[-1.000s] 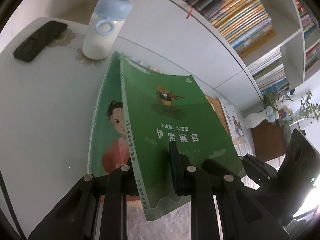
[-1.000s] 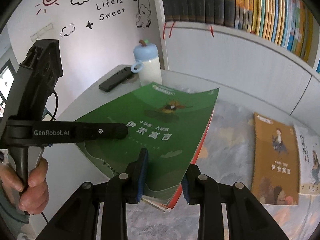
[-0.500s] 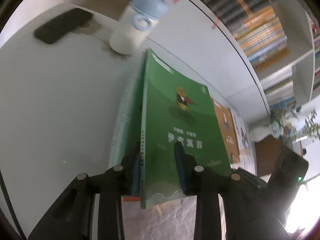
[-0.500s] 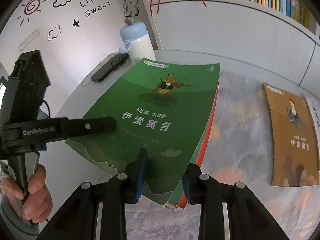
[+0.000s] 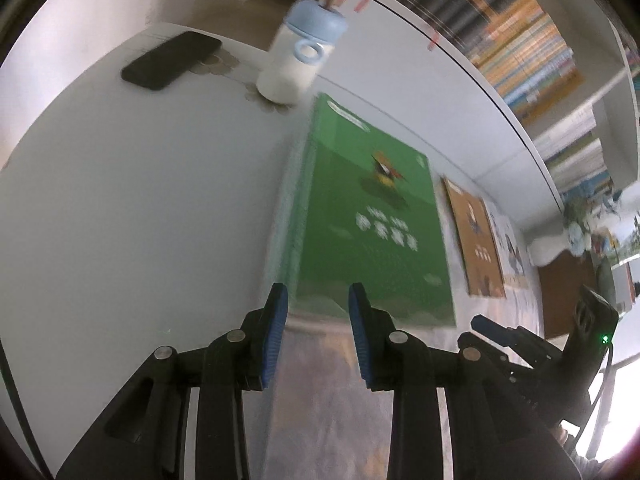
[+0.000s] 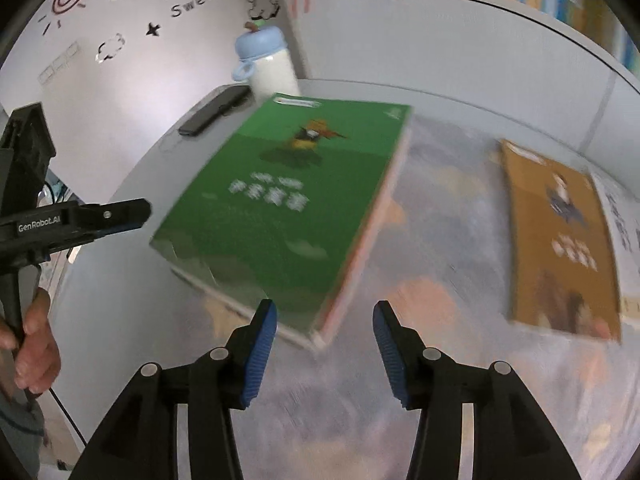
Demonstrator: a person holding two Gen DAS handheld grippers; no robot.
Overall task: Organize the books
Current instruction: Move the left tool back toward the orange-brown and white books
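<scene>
The jaws of the right gripper (image 6: pixel 324 332) are spread and opening, and nothing is pinched between them; the near corner of the green book (image 6: pixel 288 200) is seen just beyond the left blue pad (image 6: pixel 260 352), apart from both pads. The jaws of the left gripper (image 5: pixel 316 328) are parted a little, with the near edge of the green book (image 5: pixel 368 232) seen just past their tips; no pad is pressed on it, though contact cannot be told for certain through the blur. In the right wrist view the left gripper (image 6: pixel 132 212) is seen at the left, its tips just beside the book's left edge, and the hand (image 6: pixel 34 344) holding it is seen low at the left.

The green book is laid on top of a small stack on the surface (image 5: pixel 140 220), with pale and reddish edges of other books showing beneath it. An orange book (image 6: pixel 560 236) is laid flat to the right, well apart from the stack, and a white-covered book (image 6: pixel 624 220) lies just beside it, farther right. At the far left corner of the surface a bottle (image 6: pixel 268 64) with a blue lid is stood upright, and a black remote (image 6: pixel 214 110) is laid near it. Shelves of upright books (image 5: pixel 520 40) are seen along the far side, and wall stickers (image 6: pixel 120 8) are seen at the far left.
</scene>
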